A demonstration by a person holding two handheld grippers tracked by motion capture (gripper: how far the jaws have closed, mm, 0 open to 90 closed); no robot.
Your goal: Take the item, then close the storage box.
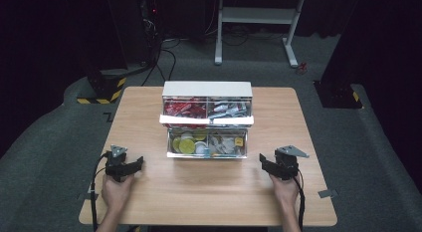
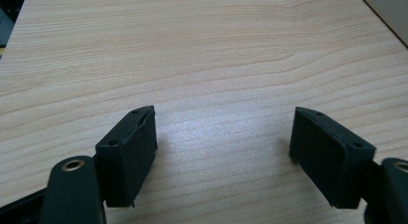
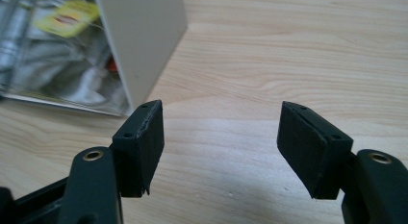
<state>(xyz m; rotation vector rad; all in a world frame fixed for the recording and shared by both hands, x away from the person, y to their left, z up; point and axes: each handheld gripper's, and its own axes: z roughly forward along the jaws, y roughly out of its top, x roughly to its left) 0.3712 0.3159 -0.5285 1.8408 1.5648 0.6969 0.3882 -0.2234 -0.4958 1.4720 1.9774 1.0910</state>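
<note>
On wood-grain table [image 1: 209,192] | white boxy organizer [image 1: 207,88] | left gripper [image 2: 223,137] apart | right gripper [image 3: 221,132] apart

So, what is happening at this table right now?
A person sits at a wooden table holding a gripper in each hand. The left gripper and the right gripper both rest on the table with open jaws, holding nothing. Between them stands a small white drawer cabinet; its lower drawer is pulled far out, showing yellow round items and packets, and the upper drawers stick out slightly.

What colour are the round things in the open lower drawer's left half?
Yellow-green and white discs, clearest in the high view.
</note>
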